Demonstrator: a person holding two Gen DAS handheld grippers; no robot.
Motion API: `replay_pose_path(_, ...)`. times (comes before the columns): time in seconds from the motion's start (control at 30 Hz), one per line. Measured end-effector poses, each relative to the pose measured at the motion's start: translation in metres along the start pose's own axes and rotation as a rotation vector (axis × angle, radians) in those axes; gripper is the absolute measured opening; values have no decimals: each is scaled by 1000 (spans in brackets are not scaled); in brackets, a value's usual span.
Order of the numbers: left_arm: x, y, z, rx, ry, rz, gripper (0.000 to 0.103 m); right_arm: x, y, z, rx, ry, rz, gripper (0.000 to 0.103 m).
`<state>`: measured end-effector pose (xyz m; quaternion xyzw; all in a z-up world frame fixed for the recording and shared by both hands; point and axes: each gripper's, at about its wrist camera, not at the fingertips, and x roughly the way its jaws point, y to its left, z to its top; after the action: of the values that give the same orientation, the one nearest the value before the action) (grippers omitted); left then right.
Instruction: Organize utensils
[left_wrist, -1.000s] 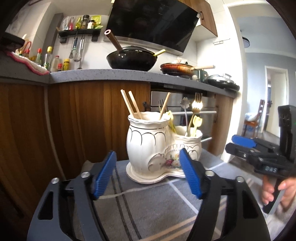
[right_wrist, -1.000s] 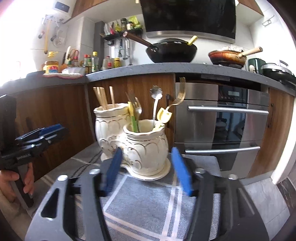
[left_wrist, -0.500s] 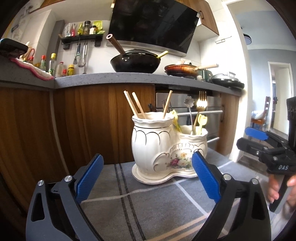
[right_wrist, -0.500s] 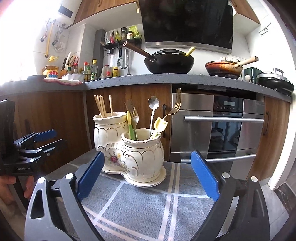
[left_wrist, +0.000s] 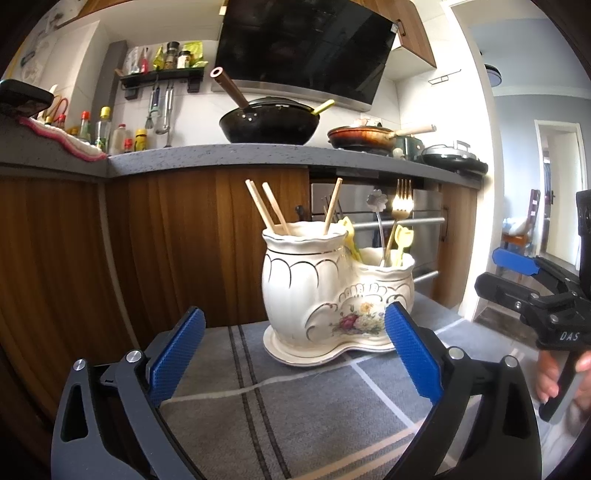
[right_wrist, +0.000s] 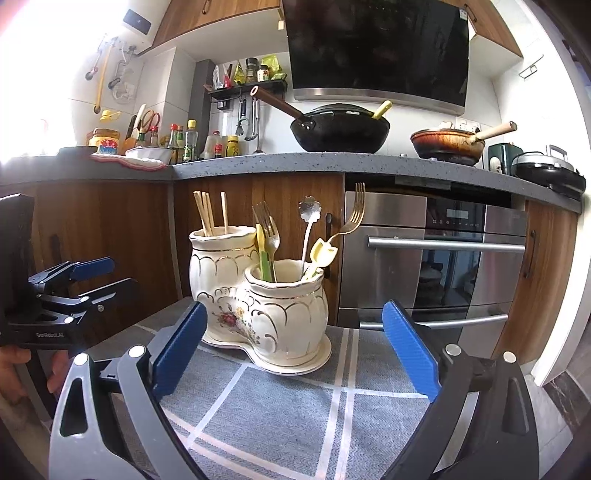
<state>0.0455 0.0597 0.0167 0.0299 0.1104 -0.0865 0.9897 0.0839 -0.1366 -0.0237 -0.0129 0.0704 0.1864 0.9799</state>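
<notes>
A cream ceramic twin-pot holder (left_wrist: 306, 280) (right_wrist: 221, 273) with a flower pattern stands on a grey checked cloth (left_wrist: 295, 406) (right_wrist: 295, 406). Wooden chopsticks (left_wrist: 269, 212) (right_wrist: 207, 214) stick out of its taller pot. In the shorter pot stand a gold fork (left_wrist: 400, 210) (right_wrist: 354, 214), a silver flower-headed spoon (right_wrist: 308, 221), a silver fork (right_wrist: 267, 229) and yellow plastic pieces (right_wrist: 323, 254). My left gripper (left_wrist: 293, 314) is open in front of the holder and holds nothing. Facing the holder from the other side, my right gripper (right_wrist: 294, 309) is likewise open and holds nothing.
Wooden cabinet fronts (left_wrist: 166, 240) and a steel oven (right_wrist: 443, 258) rise behind the holder. The grey counter (right_wrist: 295, 162) above carries a black wok (right_wrist: 340, 129), a frying pan (right_wrist: 447, 144) and bottles. A hand (left_wrist: 554, 376) holds the right gripper at the frame edge.
Both grippers' blue pads have spread from a narrower gap to wide apart. The holder and its utensils have not moved.
</notes>
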Motion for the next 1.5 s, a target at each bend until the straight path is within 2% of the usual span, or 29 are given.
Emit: replay_pose_path(1.5,3,3,-3,-4,18,11,98,2,-1,-1,-10,5,0,95)
